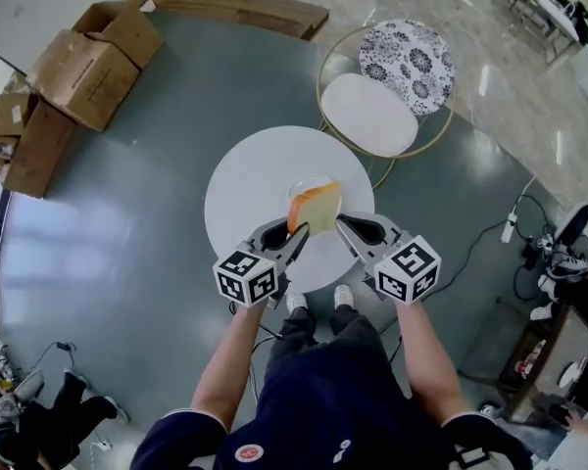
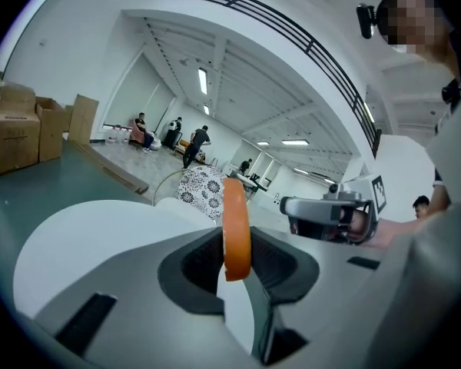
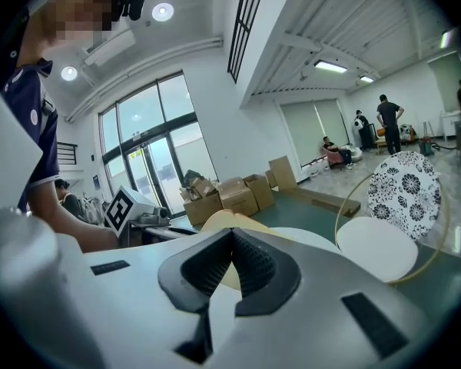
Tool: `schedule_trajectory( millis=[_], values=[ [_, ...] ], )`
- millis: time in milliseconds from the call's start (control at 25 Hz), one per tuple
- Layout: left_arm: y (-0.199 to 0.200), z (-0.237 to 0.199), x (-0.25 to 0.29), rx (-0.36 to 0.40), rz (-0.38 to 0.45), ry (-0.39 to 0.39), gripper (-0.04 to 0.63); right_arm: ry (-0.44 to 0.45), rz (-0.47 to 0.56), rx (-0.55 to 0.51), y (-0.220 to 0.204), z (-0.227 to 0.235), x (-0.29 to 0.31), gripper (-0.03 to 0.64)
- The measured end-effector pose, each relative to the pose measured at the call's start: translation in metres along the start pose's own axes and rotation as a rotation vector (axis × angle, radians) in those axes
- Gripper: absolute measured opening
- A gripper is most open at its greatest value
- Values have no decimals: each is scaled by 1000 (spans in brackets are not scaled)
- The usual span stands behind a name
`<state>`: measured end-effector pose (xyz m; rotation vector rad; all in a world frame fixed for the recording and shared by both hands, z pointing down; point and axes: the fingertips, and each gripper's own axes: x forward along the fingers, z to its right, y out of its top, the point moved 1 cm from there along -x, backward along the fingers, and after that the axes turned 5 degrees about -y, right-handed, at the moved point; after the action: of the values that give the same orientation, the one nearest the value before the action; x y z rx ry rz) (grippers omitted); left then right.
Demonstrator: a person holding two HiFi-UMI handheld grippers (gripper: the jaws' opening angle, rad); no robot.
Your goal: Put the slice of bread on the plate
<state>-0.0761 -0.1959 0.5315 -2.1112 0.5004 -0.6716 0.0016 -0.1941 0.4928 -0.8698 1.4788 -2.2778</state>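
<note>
The slice of bread (image 1: 316, 207), pale with an orange crust, stands on edge above the round white table (image 1: 245, 184). My left gripper (image 1: 297, 237) is shut on its lower corner. In the left gripper view the bread (image 2: 236, 229) shows edge-on between the pads. A clear plate (image 1: 302, 183) seems to lie on the table just behind the slice, mostly hidden by it. My right gripper (image 1: 341, 220) hangs just right of the bread, its jaws together and empty. From the right gripper view (image 3: 232, 235) the bread (image 3: 215, 221) shows as a tan curve beyond the tips.
A chair with a white seat (image 1: 369, 113), a gold frame and a patterned back (image 1: 407, 54) stands behind the table. Cardboard boxes (image 1: 88, 62) are stacked at the far left. Cables and a power strip (image 1: 510, 228) lie on the floor at right. People stand far off in the hall.
</note>
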Motion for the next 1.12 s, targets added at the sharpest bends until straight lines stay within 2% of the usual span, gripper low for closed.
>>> schedule_trajectory(
  millis=[280, 680, 1120],
  values=[
    [-24, -37, 31, -118, -21, -13, 98, -47, -59, 55, -28, 28, 17, 8],
    [-53, -77, 55, -257, -28, -3, 98, -49, -107, 78, -47, 40, 32, 8],
    [-76, -101, 65, -336, -46, 27, 100, -53, -110, 77, -50, 48, 38, 8]
  ],
)
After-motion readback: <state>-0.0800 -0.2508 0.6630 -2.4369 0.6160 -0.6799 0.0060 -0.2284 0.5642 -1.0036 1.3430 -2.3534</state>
